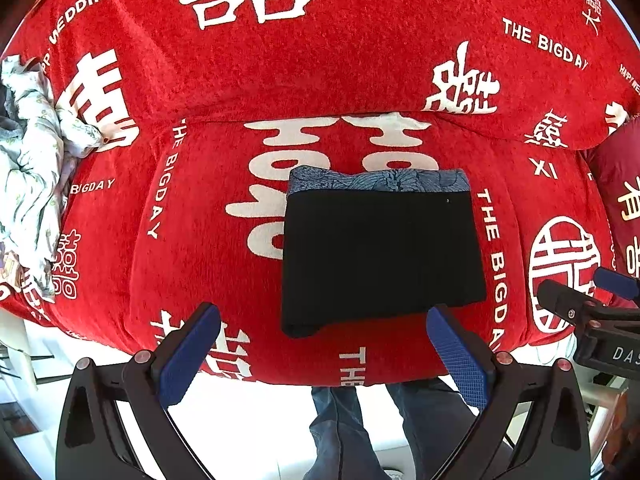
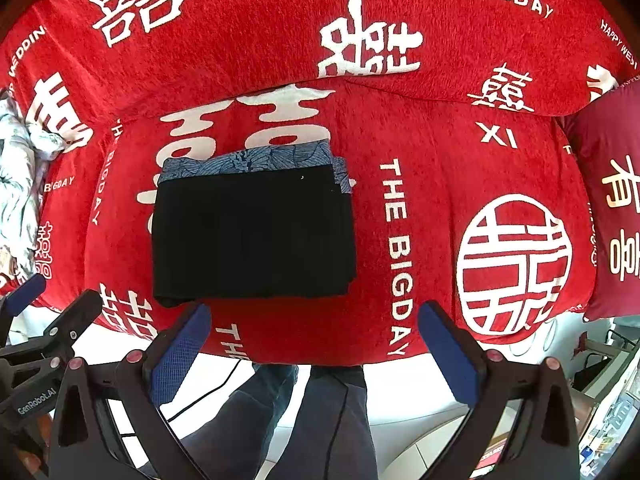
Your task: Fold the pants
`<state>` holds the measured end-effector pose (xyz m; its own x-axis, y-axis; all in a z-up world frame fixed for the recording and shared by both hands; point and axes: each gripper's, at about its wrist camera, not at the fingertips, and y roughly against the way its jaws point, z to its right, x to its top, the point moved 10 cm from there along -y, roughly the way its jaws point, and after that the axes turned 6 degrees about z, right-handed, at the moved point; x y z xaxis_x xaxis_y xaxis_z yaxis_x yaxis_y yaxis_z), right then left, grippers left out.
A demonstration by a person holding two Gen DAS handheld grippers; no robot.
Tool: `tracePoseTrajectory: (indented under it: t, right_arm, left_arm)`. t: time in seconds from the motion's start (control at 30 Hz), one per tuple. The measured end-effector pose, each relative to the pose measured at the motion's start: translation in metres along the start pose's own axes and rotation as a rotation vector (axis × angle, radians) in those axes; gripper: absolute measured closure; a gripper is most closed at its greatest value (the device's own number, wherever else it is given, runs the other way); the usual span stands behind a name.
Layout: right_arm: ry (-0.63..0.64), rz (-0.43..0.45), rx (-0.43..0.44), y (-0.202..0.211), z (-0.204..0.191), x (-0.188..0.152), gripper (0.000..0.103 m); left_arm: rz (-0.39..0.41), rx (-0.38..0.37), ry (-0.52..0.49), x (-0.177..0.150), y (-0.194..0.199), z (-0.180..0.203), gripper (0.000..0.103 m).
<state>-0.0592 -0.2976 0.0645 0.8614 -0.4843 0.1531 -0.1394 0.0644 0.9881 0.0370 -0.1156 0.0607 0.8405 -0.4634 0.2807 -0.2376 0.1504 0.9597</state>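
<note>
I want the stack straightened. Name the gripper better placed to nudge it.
Probably left: the open left gripper faces the folded black pants, its right finger overlapping their near edge; the open right gripper sits off their right.

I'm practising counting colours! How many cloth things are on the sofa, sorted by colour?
Black: 1, the folded black pants on top of the stack
Blue: 1, the blue patterned garment lying under them
Pale: 1, the crumpled floral cloth at the sofa's left end
Dark red: 1, the cushion at the right end
Total: 4

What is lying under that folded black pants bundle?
A blue patterned folded garment peeks out beneath the black pants; most is covered. Both rest on the red sofa cover.
</note>
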Motion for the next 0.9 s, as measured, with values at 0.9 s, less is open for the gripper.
tracePoseTrajectory:
  t: [0.9]
  right_arm:
    - [0.02,-0.01,-0.002,-0.0069,0.0027,0.0056,0.0]
  left_arm:
    - [-0.005,-0.003,-0.02,-0.0016,-0.0026,0.0065,0.0]
